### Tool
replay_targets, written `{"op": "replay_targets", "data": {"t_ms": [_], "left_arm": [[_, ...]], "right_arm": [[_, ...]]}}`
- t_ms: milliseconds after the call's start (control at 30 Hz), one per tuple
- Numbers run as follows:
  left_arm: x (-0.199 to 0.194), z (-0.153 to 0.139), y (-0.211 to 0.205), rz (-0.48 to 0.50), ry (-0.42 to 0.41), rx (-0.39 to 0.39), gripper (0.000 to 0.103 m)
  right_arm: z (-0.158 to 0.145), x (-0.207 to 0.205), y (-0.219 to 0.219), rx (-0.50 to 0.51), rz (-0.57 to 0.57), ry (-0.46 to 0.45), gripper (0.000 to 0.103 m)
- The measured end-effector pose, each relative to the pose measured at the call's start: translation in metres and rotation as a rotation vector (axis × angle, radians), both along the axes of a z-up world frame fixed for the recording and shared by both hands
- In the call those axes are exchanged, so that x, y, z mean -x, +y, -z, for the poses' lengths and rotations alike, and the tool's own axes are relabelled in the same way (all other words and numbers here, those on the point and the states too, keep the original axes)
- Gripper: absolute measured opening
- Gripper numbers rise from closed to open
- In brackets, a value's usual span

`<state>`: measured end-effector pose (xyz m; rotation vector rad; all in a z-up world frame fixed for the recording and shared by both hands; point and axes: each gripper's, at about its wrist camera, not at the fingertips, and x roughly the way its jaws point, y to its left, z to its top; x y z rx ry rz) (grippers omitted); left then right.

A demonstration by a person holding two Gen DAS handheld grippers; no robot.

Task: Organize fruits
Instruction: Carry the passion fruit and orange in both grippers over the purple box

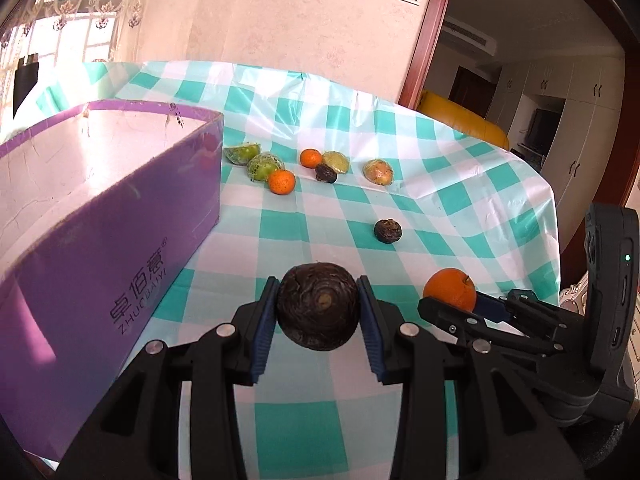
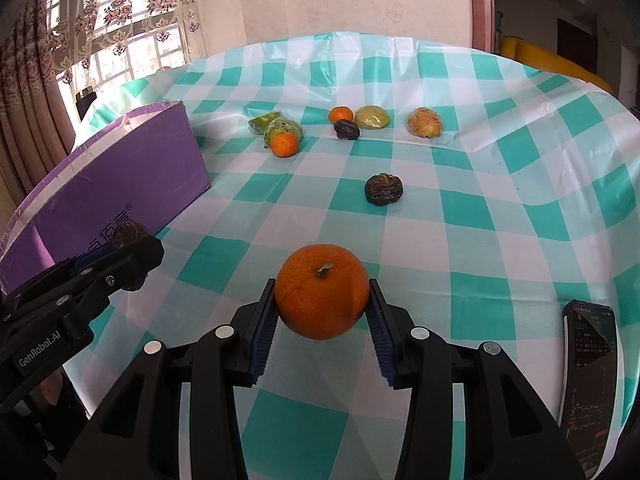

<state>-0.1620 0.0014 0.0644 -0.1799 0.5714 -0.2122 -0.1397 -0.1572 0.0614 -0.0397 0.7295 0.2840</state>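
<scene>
Left wrist view shows the left gripper with its jaws clenched on a dark, wrinkled passion fruit, held clear of the table and just to the right of the purple box. The box is the landmark that matters: its open top lies to the left of and slightly above these jaws, with the near long wall, printed with white lettering, running away toward the window, so the left gripper is plainly the nearer one to it. The right gripper holds an orange in the same way, pinched at its sides with the stem turned toward the camera; it sits to the right of the left gripper, farther from the box. From the right wrist view the box lies well off to the left, beyond the left gripper, so I judge that a drop from the right would have to cross over or wait behind the left one. Loose fruit remains on the checked cloth beyond the box's far corner: two small tangerines, several wrapped green and yellow fruits, and two more dark passion fruits, the nearer of them alone, midway between that cluster and the grippers. A phone lies at the table's right edge.
</scene>
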Motion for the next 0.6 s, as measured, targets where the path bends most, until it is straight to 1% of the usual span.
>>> {"op": "replay_targets", "data": {"t_ms": [67, 133, 233, 433, 533, 600], "left_arm": [[0.013, -0.021, 0.005, -0.014, -0.076, -0.015, 0.039], [0.025, -0.04, 0.015, -0.042, -0.136, -0.019, 0.039], [0.038, -0.061, 0.035, -0.09, -0.187, -0.007, 0.039], [0.047, -0.085, 0.086, -0.2, -0.192, 0.003, 0.039], [0.05, -0.089, 0.112, -0.264, -0.184, -0.025, 0.039], [0.048, -0.089, 0.13, -0.307, -0.157, -0.042, 0.039]], "right_arm": [[-0.014, 0.004, 0.01, -0.007, -0.031, -0.036, 0.043], [-0.028, 0.01, 0.024, 0.009, -0.064, -0.078, 0.043], [-0.045, 0.016, 0.046, 0.027, -0.118, -0.125, 0.043], [-0.067, 0.019, 0.092, 0.037, -0.218, -0.169, 0.043], [-0.078, 0.017, 0.115, 0.037, -0.261, -0.19, 0.043], [-0.086, 0.015, 0.132, 0.044, -0.29, -0.207, 0.043]]}}
